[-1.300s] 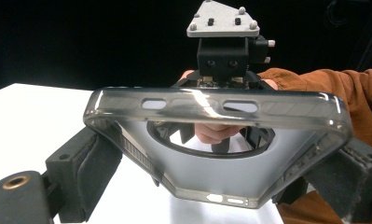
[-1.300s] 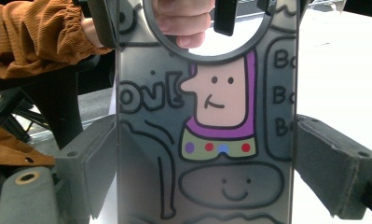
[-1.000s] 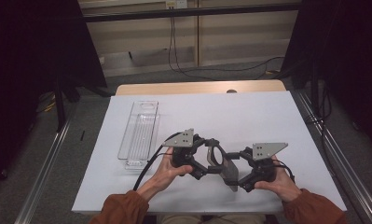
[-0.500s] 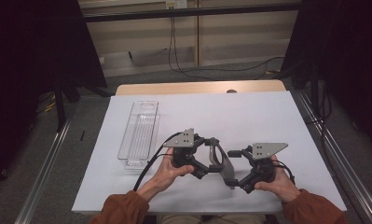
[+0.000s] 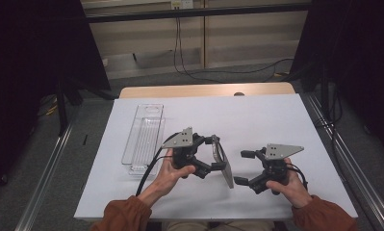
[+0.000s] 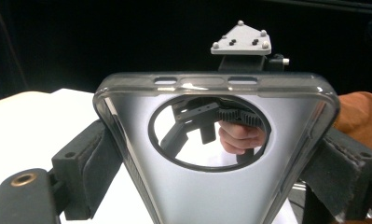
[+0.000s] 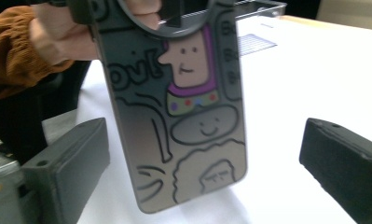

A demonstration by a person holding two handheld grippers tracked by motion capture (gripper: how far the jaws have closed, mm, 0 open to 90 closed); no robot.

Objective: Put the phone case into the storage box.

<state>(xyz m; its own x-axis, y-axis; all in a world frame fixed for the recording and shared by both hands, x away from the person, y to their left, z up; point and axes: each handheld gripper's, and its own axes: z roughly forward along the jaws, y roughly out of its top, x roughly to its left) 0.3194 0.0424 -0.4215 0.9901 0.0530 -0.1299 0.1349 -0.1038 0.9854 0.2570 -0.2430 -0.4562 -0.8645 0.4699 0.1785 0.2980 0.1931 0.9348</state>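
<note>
Hiding behind the phone case (image 6: pixel 211 186), right hand-held gripper (image 6: pixel 207 123) blurs.

A grey phone case (image 7: pixel 183 116) with cartoon drawings stands upright on the white counter (image 7: pixel 314 70) between the right tool's (image 7: pixel 202 163) wide-apart pads, touching neither. A hand (image 7: pixel 58 37) in an orange sleeve (image 7: pixel 11 51) is behind it.

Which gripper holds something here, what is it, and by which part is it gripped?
The left gripper holds a phone case, its pads clamped on the two long side edges. The right gripper has just opened and holds nothing.
</note>
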